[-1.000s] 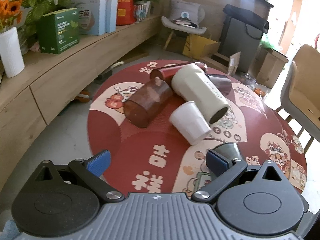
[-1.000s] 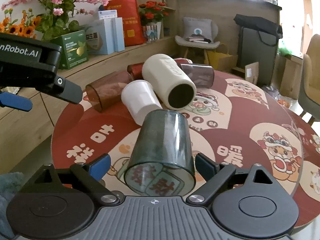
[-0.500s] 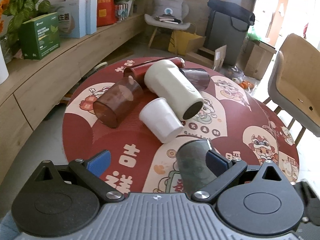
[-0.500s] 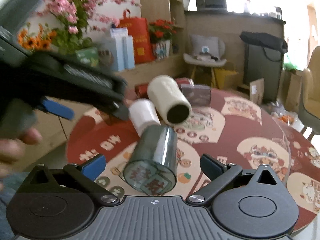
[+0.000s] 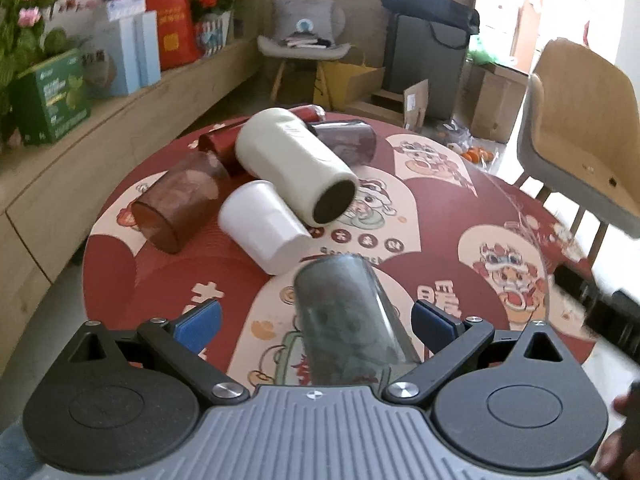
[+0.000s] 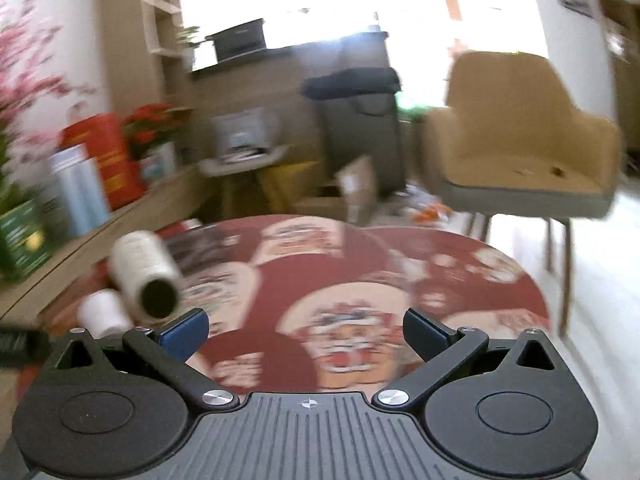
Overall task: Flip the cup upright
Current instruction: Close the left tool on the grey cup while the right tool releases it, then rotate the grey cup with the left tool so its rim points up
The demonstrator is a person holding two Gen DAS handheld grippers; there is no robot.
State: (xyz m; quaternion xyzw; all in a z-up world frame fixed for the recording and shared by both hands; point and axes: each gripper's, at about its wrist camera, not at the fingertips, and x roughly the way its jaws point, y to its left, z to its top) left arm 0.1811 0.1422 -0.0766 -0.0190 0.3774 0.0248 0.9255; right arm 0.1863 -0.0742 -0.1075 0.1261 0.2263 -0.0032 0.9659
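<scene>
A grey see-through cup (image 5: 344, 316) lies on its side on the round red table (image 5: 500, 200), its closed base pointing away from me. My left gripper (image 5: 316, 322) is open, with its blue pads on either side of the cup and not touching it. My right gripper (image 6: 304, 330) is open and empty, over the right part of the table (image 6: 460, 264); its view is blurred and the grey cup does not show there.
Several more cups lie tipped at the table's far left: a white cup (image 5: 266, 228), a cream tumbler (image 5: 296, 166), a brown cup (image 5: 178, 204), a red one (image 5: 220, 142) and a dark one (image 5: 346, 140). A beige chair (image 5: 580, 120) stands to the right. A wooden shelf (image 5: 120, 120) runs along the left.
My left gripper has moved right, and the grey cup now lies between its open fingers. My right gripper has pulled away to the right, and the grey cup has left its view.
</scene>
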